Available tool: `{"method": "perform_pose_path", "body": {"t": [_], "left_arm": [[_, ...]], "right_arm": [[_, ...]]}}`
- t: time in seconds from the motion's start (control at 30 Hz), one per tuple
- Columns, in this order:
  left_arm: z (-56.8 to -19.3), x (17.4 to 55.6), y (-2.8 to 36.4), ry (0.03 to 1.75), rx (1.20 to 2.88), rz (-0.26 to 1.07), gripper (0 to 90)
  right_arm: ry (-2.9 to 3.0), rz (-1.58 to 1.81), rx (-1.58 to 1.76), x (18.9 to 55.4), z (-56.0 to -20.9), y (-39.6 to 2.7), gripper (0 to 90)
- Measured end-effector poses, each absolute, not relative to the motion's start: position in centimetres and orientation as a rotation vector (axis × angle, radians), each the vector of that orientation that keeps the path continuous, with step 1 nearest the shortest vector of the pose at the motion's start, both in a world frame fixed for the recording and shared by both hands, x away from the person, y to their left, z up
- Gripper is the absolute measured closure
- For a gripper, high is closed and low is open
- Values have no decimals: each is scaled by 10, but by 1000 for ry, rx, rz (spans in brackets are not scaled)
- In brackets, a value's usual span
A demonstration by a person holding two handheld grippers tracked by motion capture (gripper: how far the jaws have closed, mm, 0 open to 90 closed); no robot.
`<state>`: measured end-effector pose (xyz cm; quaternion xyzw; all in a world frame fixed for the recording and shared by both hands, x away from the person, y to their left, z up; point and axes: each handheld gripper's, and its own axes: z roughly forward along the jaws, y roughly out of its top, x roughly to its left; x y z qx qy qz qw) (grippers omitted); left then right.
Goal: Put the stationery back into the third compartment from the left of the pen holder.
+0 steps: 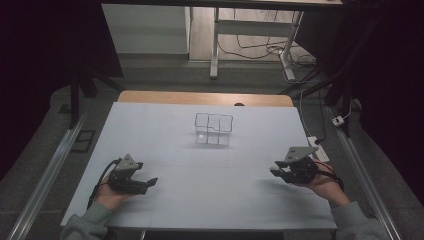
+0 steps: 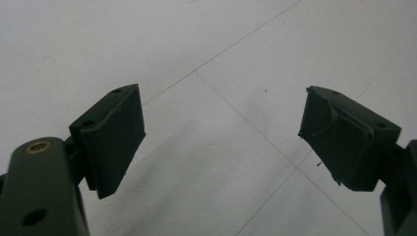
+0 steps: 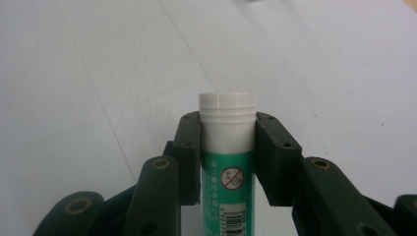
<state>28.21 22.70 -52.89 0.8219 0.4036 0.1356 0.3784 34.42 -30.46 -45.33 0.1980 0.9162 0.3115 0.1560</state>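
Right gripper [image 3: 228,147] jaws clamped on smooth cylindrical green-labelled tube [image 3: 227,147], ribbed white cap pointing toward frame top; left gripper [image 2: 221,137] jaws apart.

Dim, grainy high view; dark edges; gripper views brighter, soft.

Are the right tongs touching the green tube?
Touching: in the right gripper view both jaws of the right tongs press the green tube's sides, no gap.
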Motion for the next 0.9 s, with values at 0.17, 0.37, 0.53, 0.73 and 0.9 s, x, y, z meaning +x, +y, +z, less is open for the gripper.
{"method": "perform_pose_path", "body": {"t": [0.17,0.37,0.53,0.73,0.9], "left_arm": [[-529,282,227,1033,2100,346,167],[-529,283,227,1034,2103,346,167],[-529,282,227,1033,2102,349,167],[-529,282,227,1036,2098,344,167],[-529,282,227,1033,2098,344,167]], "right_arm": [[2581,991,674,343,-452,-304,644],[2543,1059,757,337,-450,-302,643],[2518,1126,769,332,-447,-300,643],[2441,1212,794,327,-441,-296,643],[2389,1257,799,326,-438,-291,643]]}}
